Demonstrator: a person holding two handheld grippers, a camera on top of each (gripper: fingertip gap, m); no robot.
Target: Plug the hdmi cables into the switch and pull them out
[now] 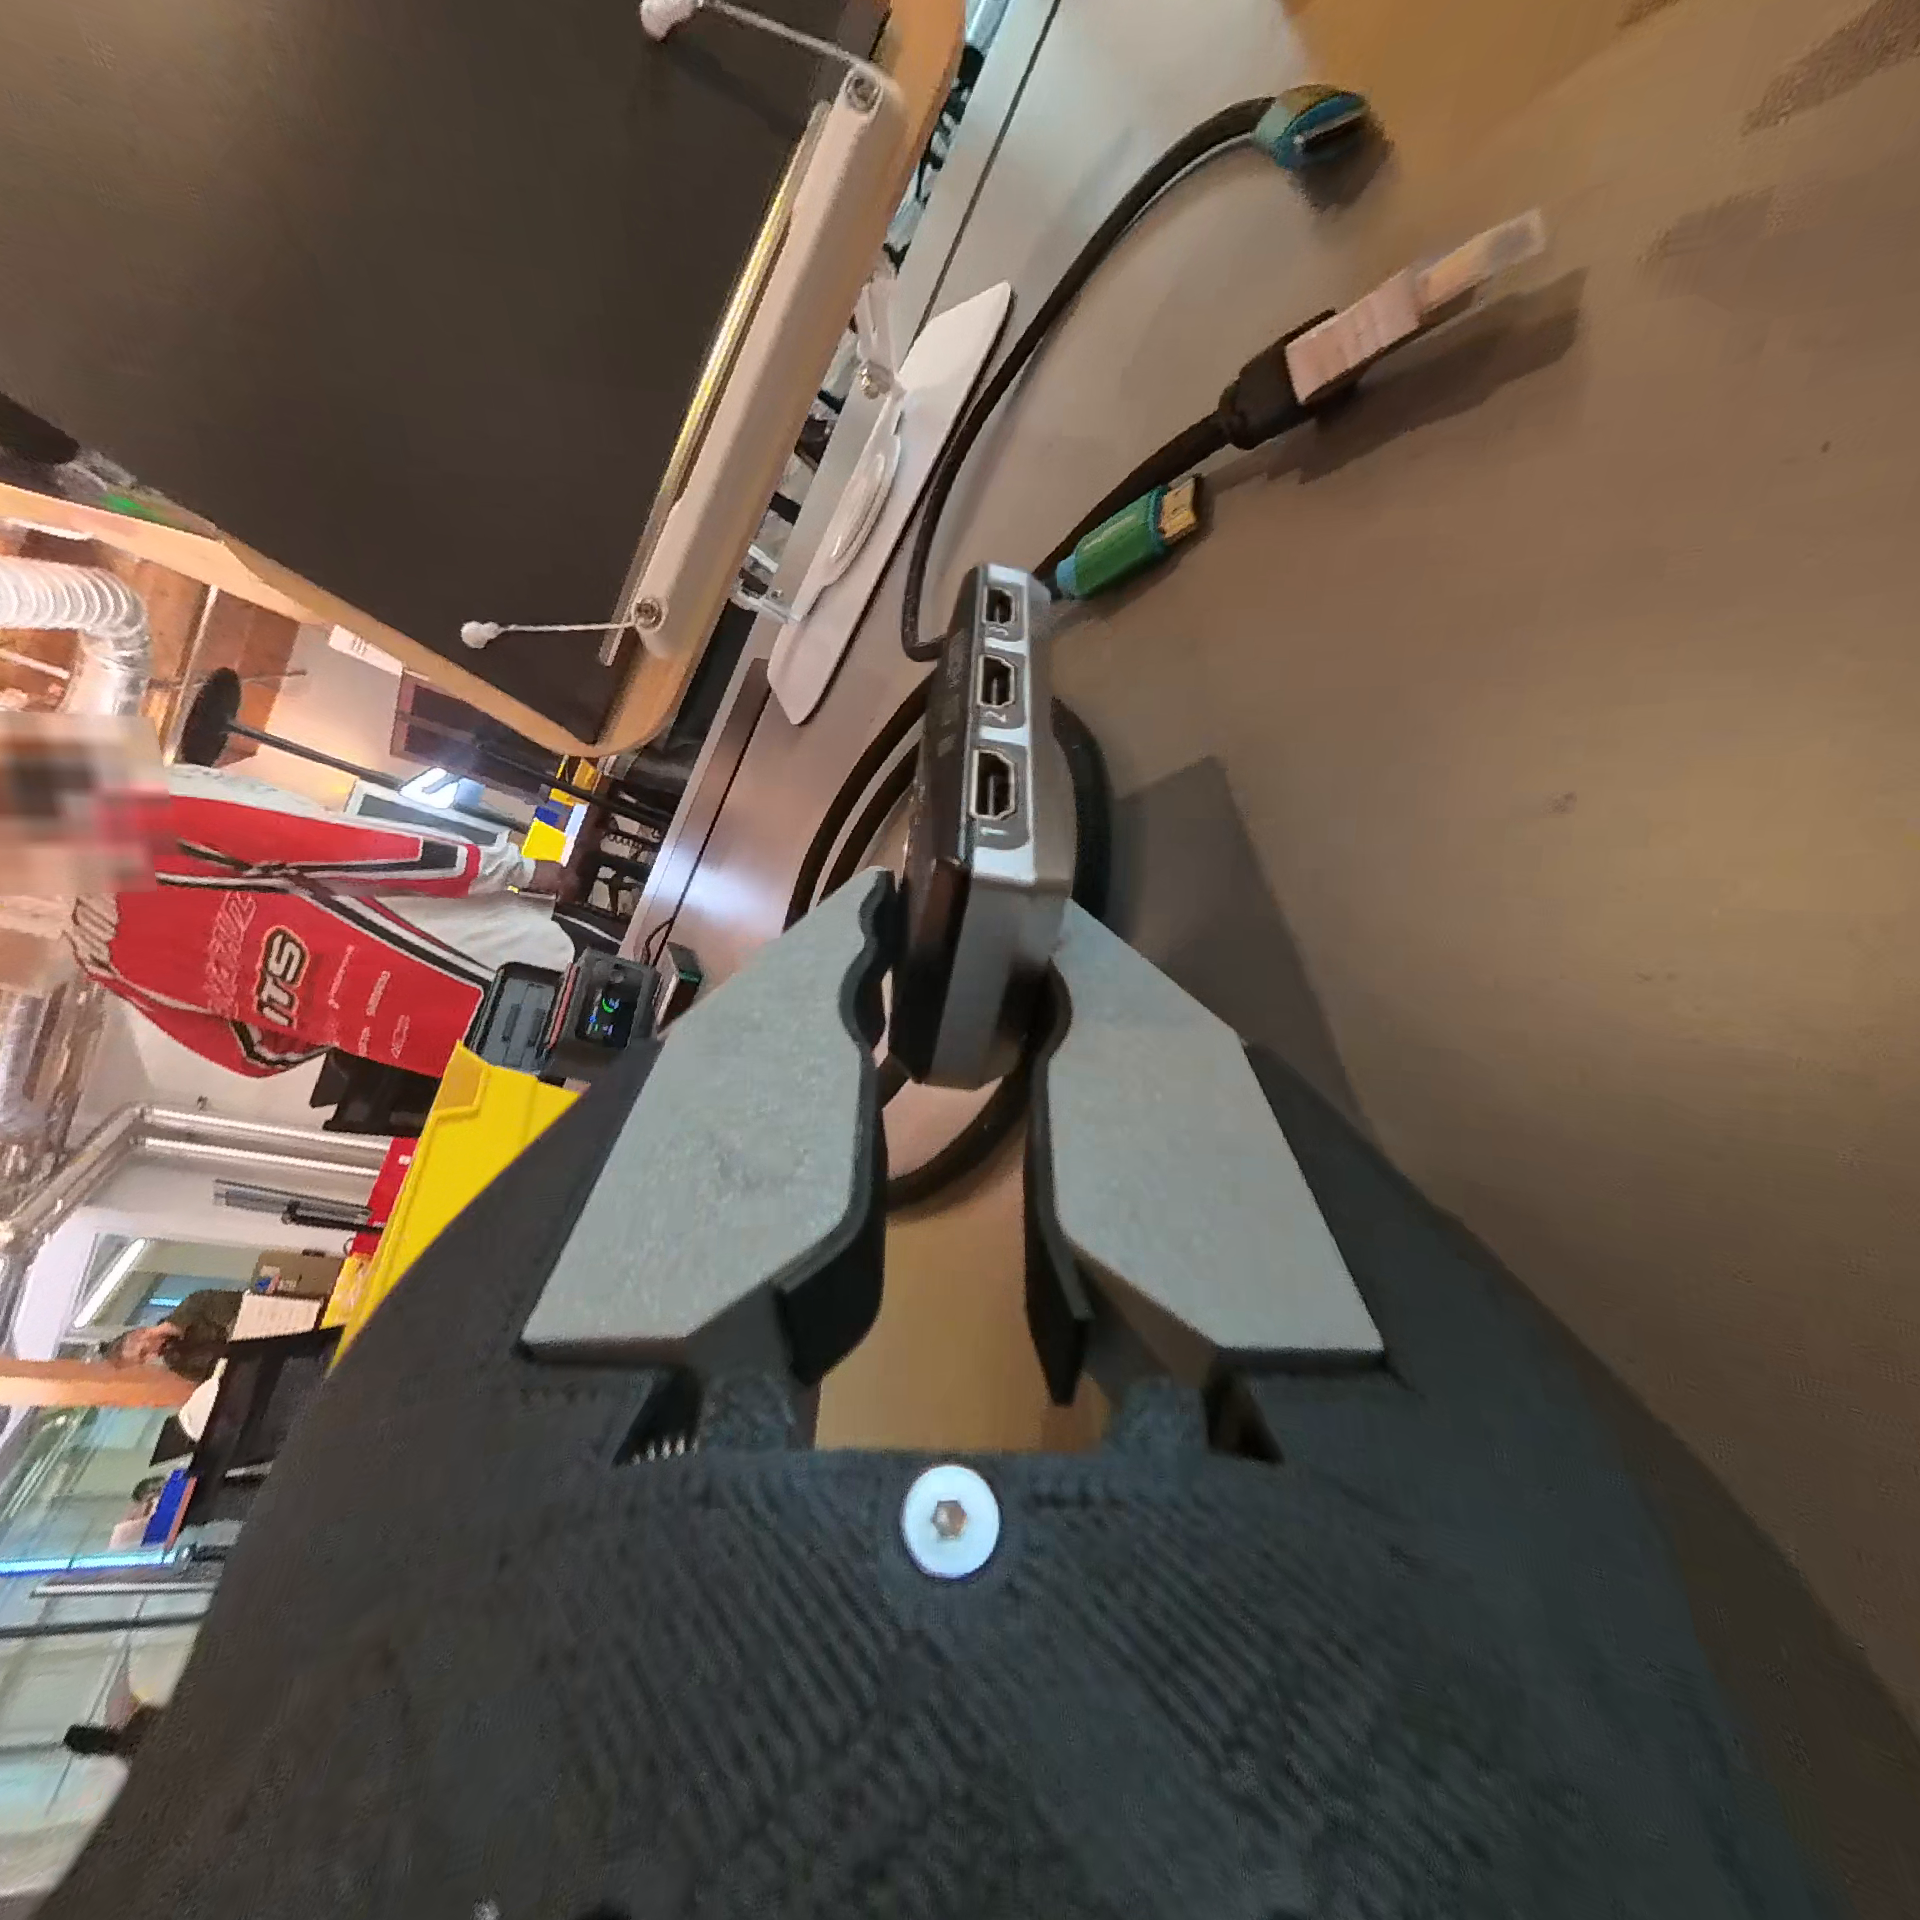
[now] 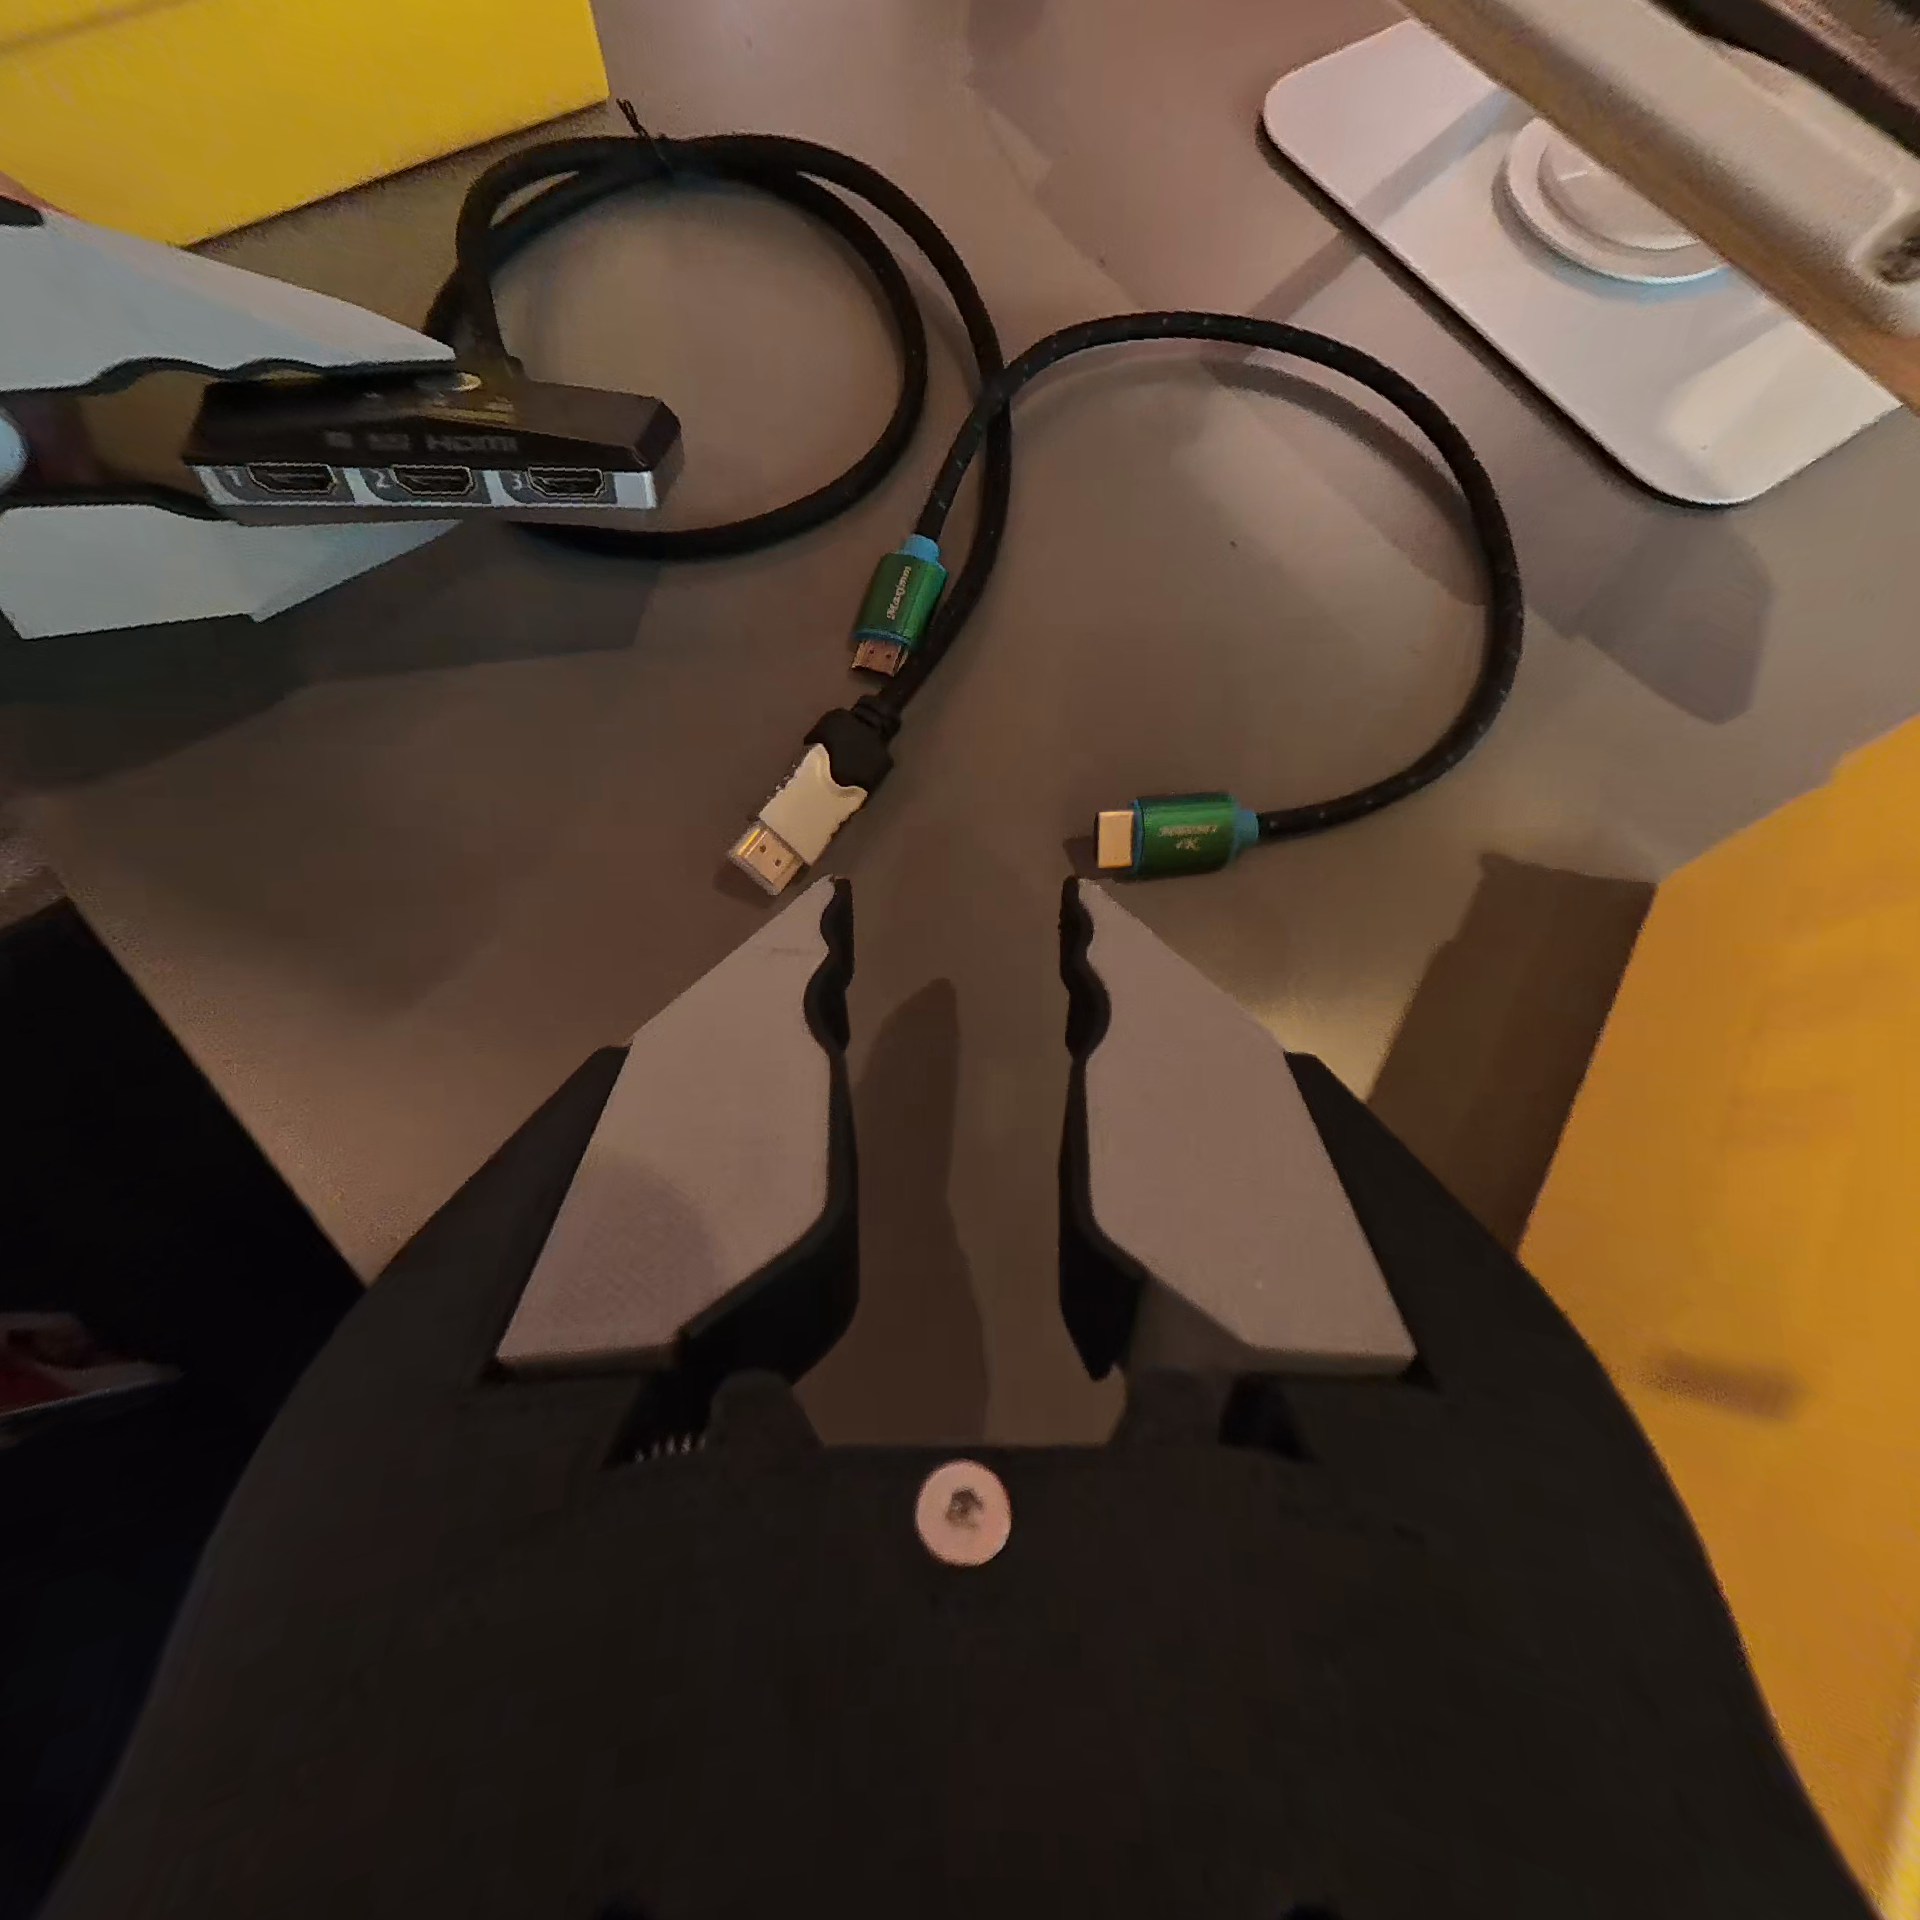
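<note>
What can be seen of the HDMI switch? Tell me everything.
The HDMI switch is a small flat box, glossy black on top with a silvery front face. That face carries three HDMI ports in a row, all empty. The left claw is shut on one end, its fingers pressing the flat faces. It is held edge-up, near the grey table. A black braided cable appears to leave its back.

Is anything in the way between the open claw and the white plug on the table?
Nothing visible is. The right gripper hangs with its jaws open just short of the white plug, with only bare grey table between them. The green plug lies off to one side, apart from it.
</note>
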